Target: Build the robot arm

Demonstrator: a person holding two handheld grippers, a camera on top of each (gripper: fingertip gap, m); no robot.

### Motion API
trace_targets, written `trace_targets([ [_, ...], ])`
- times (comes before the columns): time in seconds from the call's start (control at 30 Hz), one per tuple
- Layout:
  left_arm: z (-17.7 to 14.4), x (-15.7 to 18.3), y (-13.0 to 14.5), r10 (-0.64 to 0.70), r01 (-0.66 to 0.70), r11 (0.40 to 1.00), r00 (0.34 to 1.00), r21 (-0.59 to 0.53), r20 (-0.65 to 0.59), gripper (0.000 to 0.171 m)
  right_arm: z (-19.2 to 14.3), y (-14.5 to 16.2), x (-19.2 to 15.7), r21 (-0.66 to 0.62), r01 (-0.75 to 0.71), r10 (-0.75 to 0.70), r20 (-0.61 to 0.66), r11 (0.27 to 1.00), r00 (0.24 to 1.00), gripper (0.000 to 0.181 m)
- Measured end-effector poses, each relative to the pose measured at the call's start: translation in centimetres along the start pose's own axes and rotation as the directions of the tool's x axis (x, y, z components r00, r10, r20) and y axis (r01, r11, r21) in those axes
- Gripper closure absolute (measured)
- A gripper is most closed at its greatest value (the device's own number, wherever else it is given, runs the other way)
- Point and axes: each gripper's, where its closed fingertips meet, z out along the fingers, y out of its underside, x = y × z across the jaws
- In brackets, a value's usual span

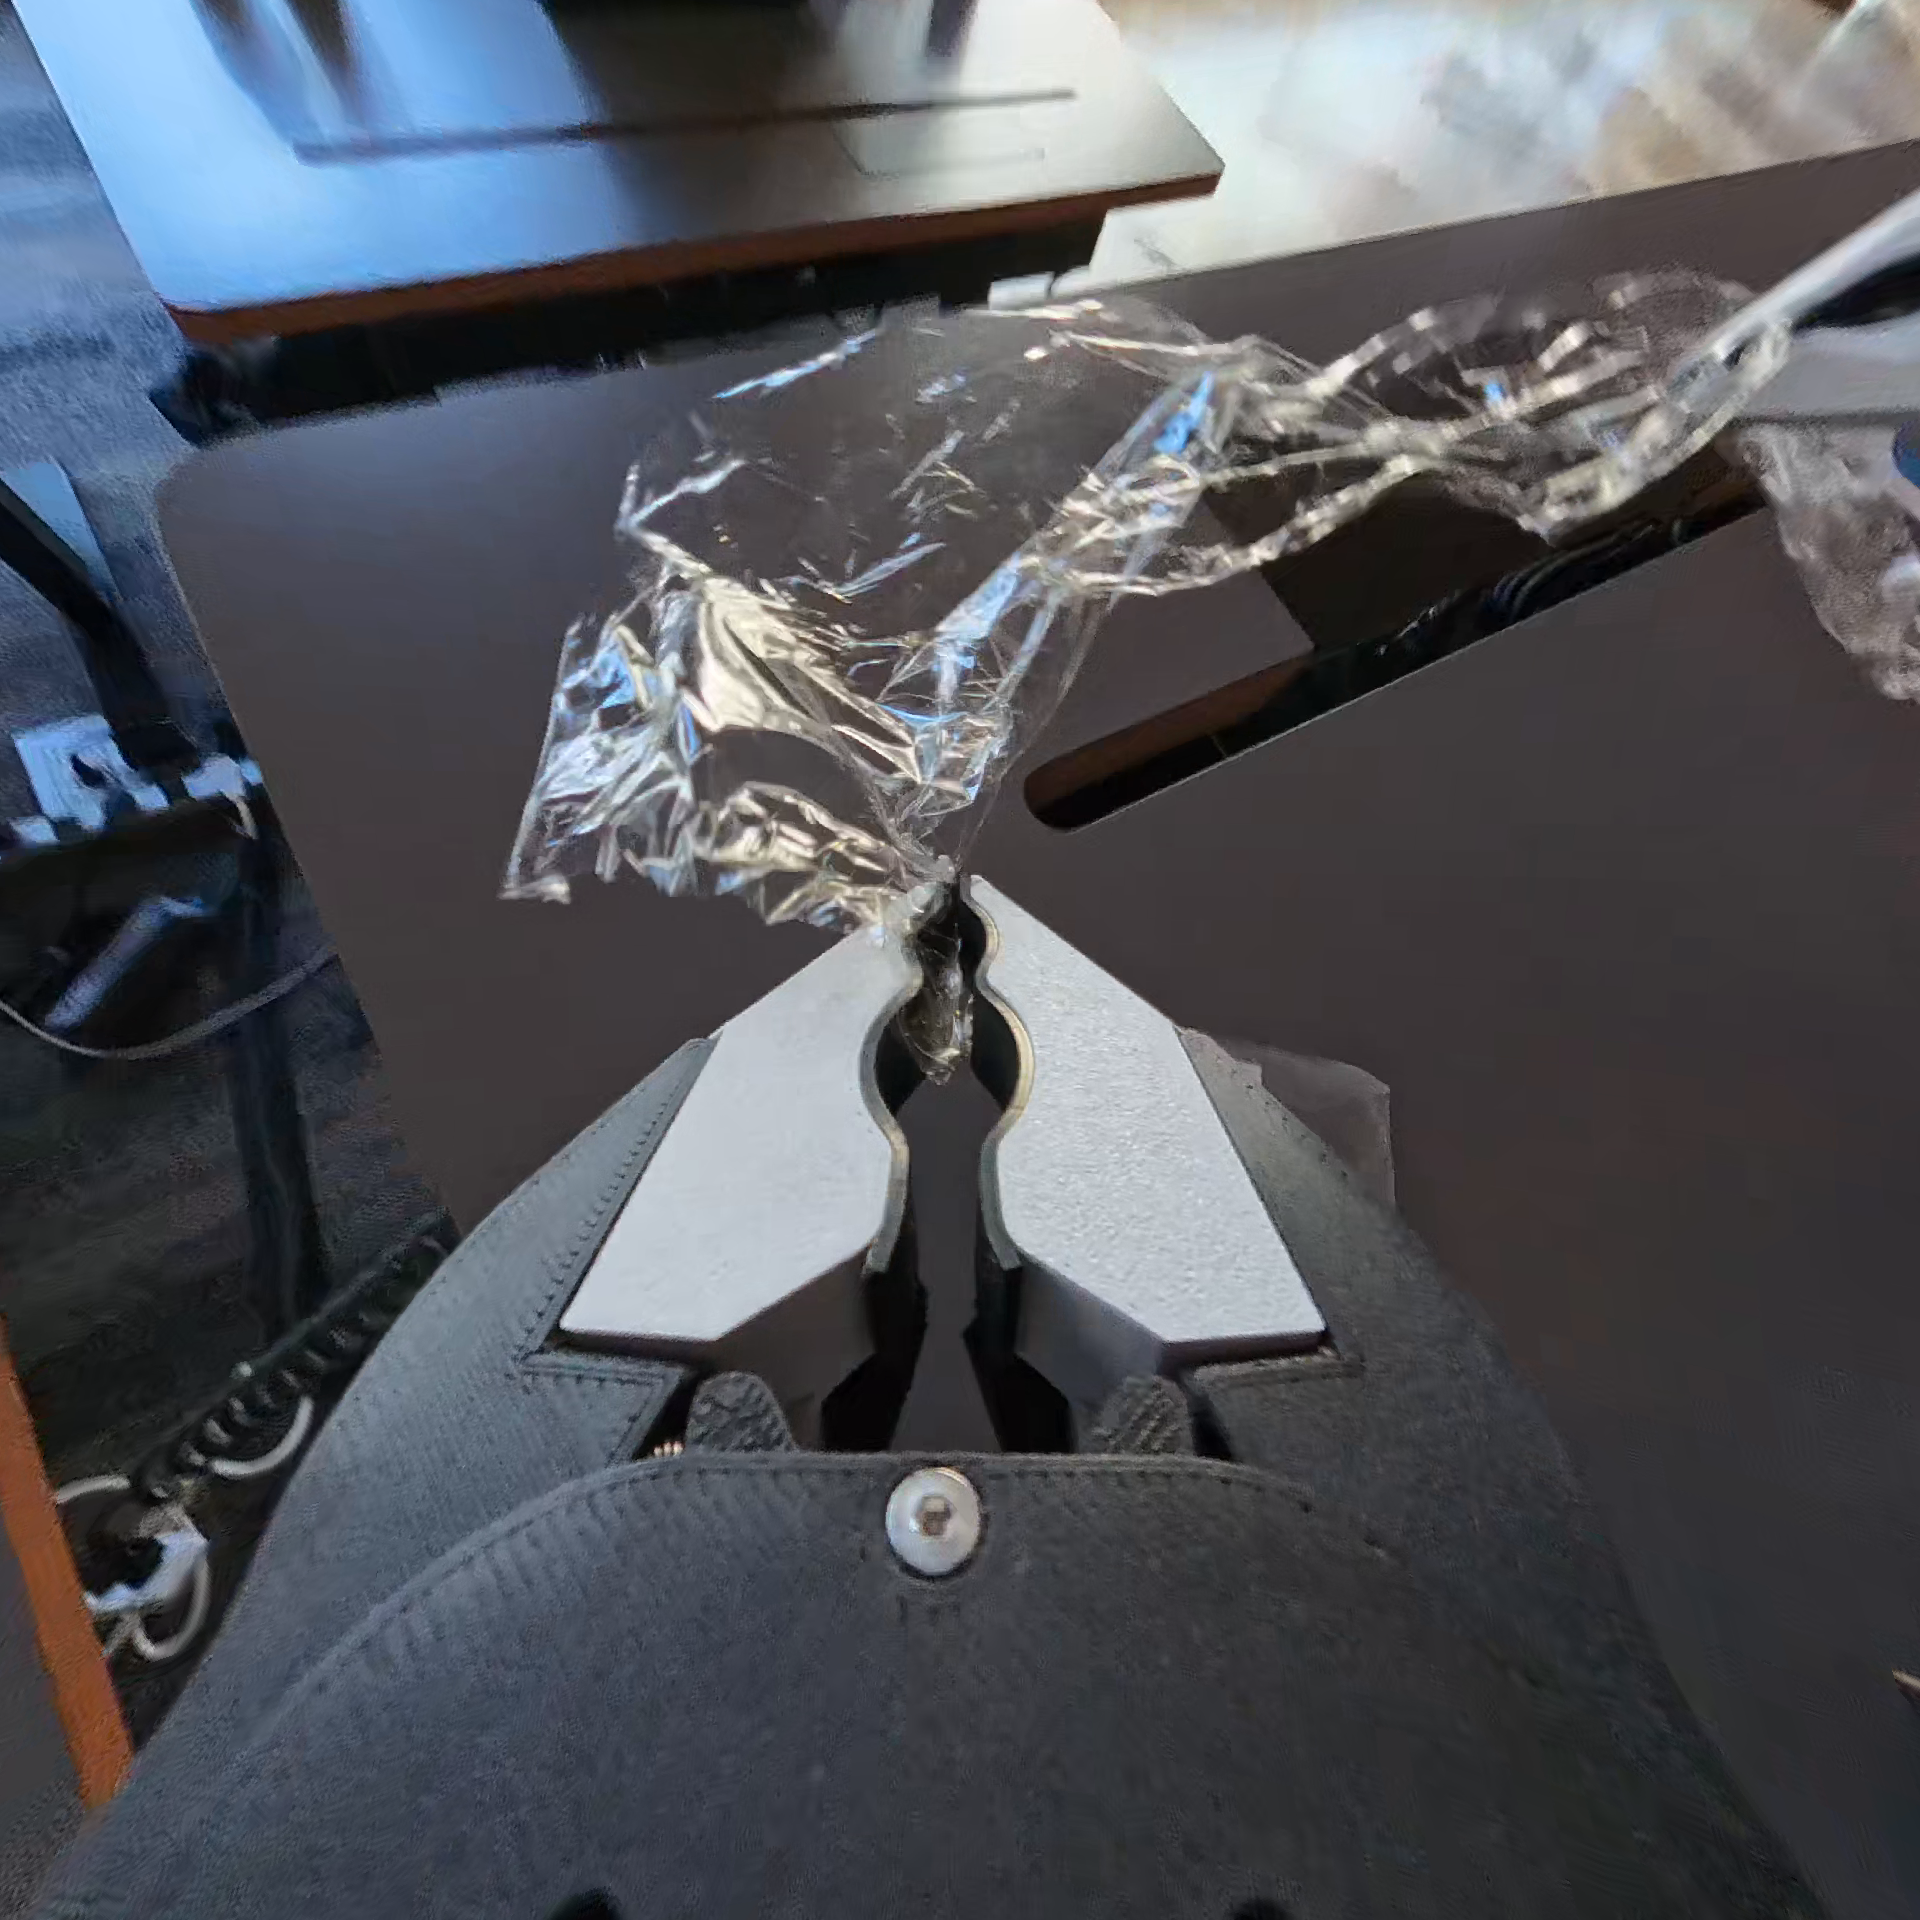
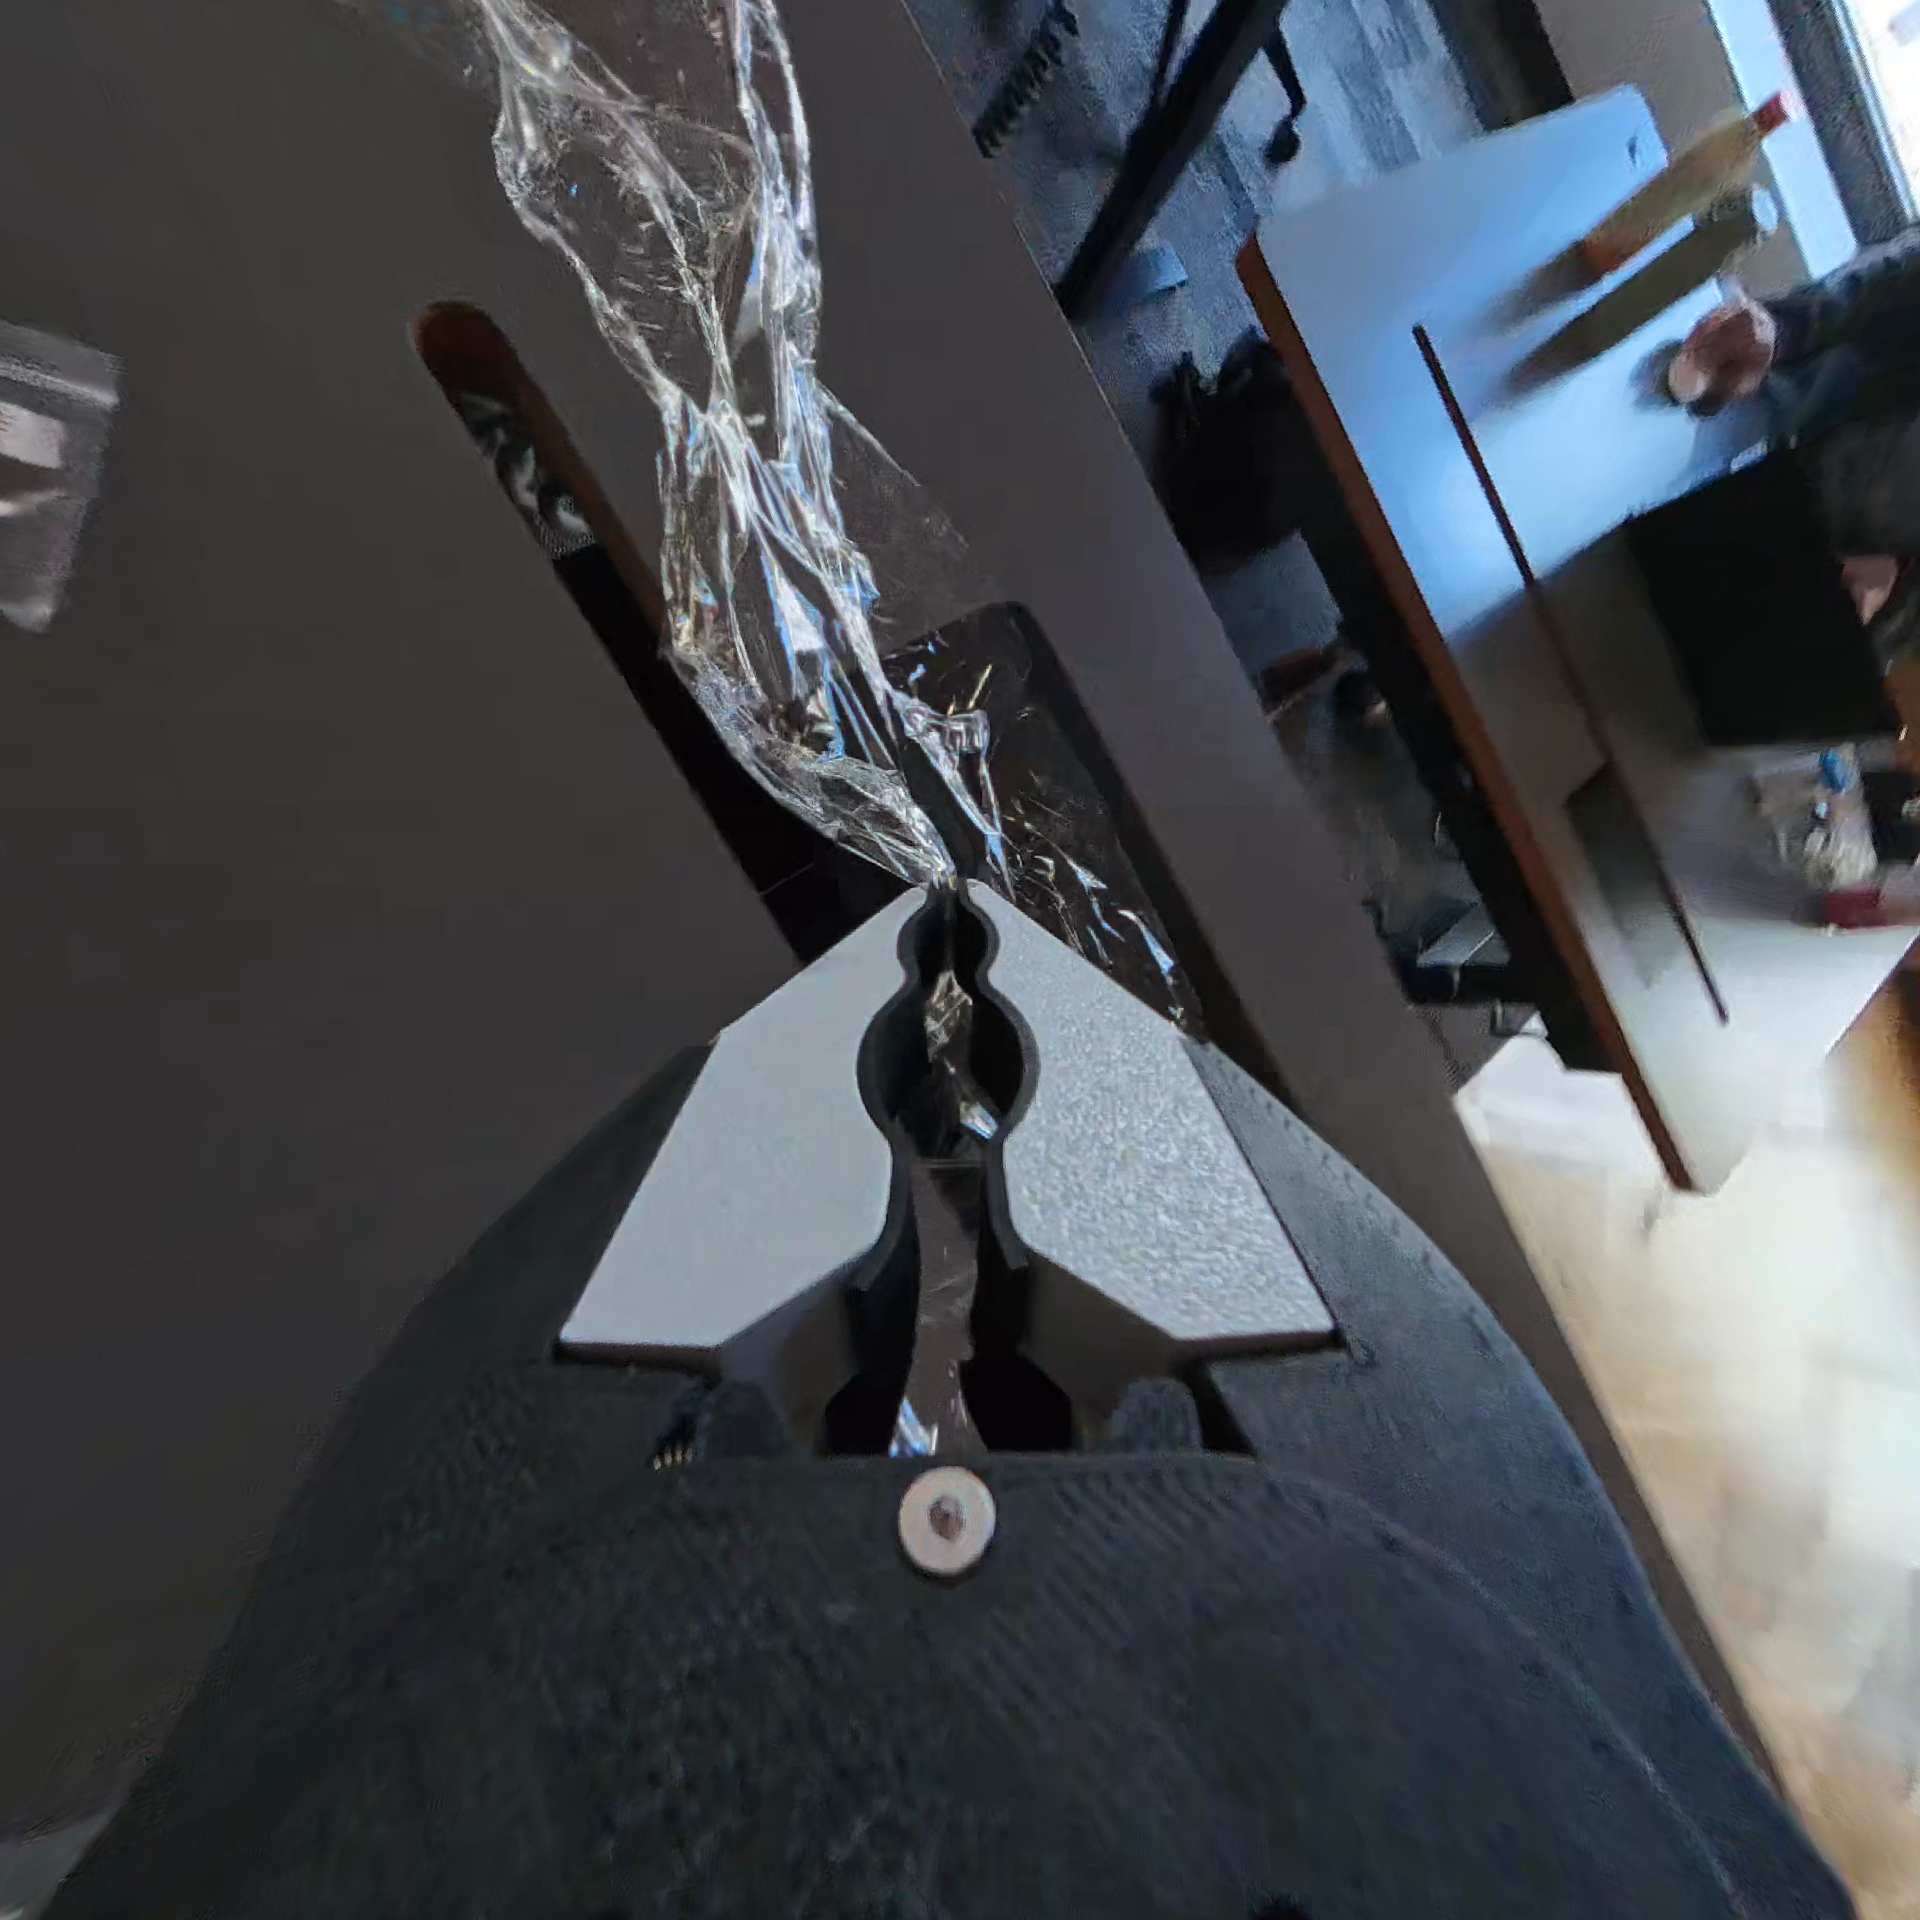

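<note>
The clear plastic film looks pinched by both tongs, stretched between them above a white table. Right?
Nearly. The clear plastic film is pinched by the left tongs and right tongs, but the table is dark brown, not white, as the left wrist view shows.

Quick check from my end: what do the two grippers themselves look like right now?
Both match. The left gripper and right gripper each have a black ribbed printed body, one silver screw in the middle, and two pale grey textured fingers with wavy, dark-lined inner edges tapering to a point. No cables or sleeves show on them.
</note>
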Motion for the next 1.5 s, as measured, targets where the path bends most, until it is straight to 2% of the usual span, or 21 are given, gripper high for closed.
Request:
trace_targets([
  [0.13,0.9,-1.3,2.4,-0.052,0.056,0.996,0.997,-0.073,0.051,0.171,4.7,0.2,2.3,-0.071,0.193,-0.193,0.006,0.979,0.981,0.181],
  [0.23,1.4,-1.1,3.4,-0.061,0.066,0.992,0.997,-0.107,0.047,0.171,7.3,1.2,3.3,-0.133,0.380,-0.383,0.001,0.915,0.924,0.181],
  [0.27,1.4,-0.8,3.5,-0.067,0.071,0.992,0.997,-0.107,0.038,0.171,7.8,1.5,3.3,-0.136,0.405,-0.407,0.010,0.904,0.913,0.181],
  [0.33,1.5,-0.8,3.3,-0.070,0.075,0.992,0.996,-0.102,0.055,0.171,8.6,2.3,2.9,-0.129,0.382,-0.378,0.055,0.915,0.924,0.180],
  [0.4,1.7,-1.3,3.0,-0.052,0.061,0.994,0.994,-0.094,0.093,0.170,8.9,2.4,3.2,-0.109,0.288,-0.284,0.050,0.951,0.957,0.174],
  [0.47,2.0,-1.4,2.7,-0.051,0.060,0.994,0.994,-0.090,0.099,0.160,8.5,2.5,3.7,-0.104,0.195,-0.191,0.054,0.975,0.980,0.158],
  [0.53,2.0,-1.3,2.2,-0.063,0.071,0.994,0.993,-0.079,0.101,0.143,7.3,2.6,4.1,-0.090,0.140,-0.135,0.058,0.986,0.989,0.153],
  [0.63,1.0,-1.3,1.2,-0.074,0.080,0.996,0.990,-0.042,0.117,0.140,4.0,2.3,5.1,-0.009,0.080,-0.080,0.044,0.997,0.996,0.153],
  [0.73,-0.9,-1.6,0.7,-0.089,0.092,0.996,0.983,-0.010,0.158,0.144,-0.1,2.7,4.8,0.088,-0.015,0.004,0.120,0.996,0.993,0.143],
  [0.8,-2.2,-1.0,0.5,-0.108,0.108,0.994,0.984,0.010,0.145,0.141,-2.1,4.6,4.6,0.064,-0.055,0.044,0.159,0.996,0.986,0.128],
  [0.83,-3.2,-0.4,0.6,-0.109,0.108,0.994,0.986,0.012,0.128,0.139,-3.6,5.6,3.6,0.038,-0.090,0.081,0.208,0.995,0.975,0.118],
  [0.87,-4.6,0.1,0.7,-0.087,0.084,0.996,0.988,0.029,0.130,0.141,-5.6,6.2,2.0,0.043,-0.120,0.105,0.263,0.992,0.959,0.117],
  [0.97,-10.5,2.8,1.3,-0.006,-0.008,0.993,0.993,0.118,0.119,0.145,-13.1,7.9,-4.8,0.142,-0.155,0.092,0.372,0.978,0.924,0.125],
  [1.03,-14.6,5.9,2.7,0.039,-0.051,0.988,0.996,0.147,0.085,0.144,-17.0,10.3,-10.1,0.127,-0.142,0.079,0.409,0.982,0.909,0.126],
  [1.13,-20.2,10.6,5.7,0.125,-0.137,0.978,0.989,0.158,0.084,0.143,-20.6,13.4,-17.6,0.104,-0.117,0.062,0.427,0.988,0.902,0.131],
  [1.17,-21.8,12.1,7.0,0.144,-0.156,0.975,0.986,0.159,0.085,0.145,-21.2,14.1,-19.2,0.101,-0.116,0.066,0.405,0.988,0.912,0.138],
  [1.23,-24.3,15.1,9.5,0.164,-0.175,0.970,0.984,0.169,0.075,0.147,-21.7,15.4,-22.1,0.086,-0.121,0.079,0.380,0.989,0.922,0.139],
  [1.3,-26.0,17.1,11.9,0.165,-0.179,0.965,0.982,0.191,0.088,0.149,-21.4,16.7,-23.4,0.078,-0.126,0.095,0.321,0.989,0.942,0.141],
  [1.37,-26.7,18.6,14.2,0.154,-0.169,0.967,0.984,0.189,0.092,0.149,-21.2,16.6,-25.5,0.118,-0.182,0.128,0.366,0.976,0.922,0.140],
  [1.5,-27.5,21.3,16.7,0.129,-0.130,0.973,0.991,0.192,0.017,0.145,-21.2,15.2,-28.8,0.207,-0.126,0.017,0.458,0.970,0.889,0.132],
])
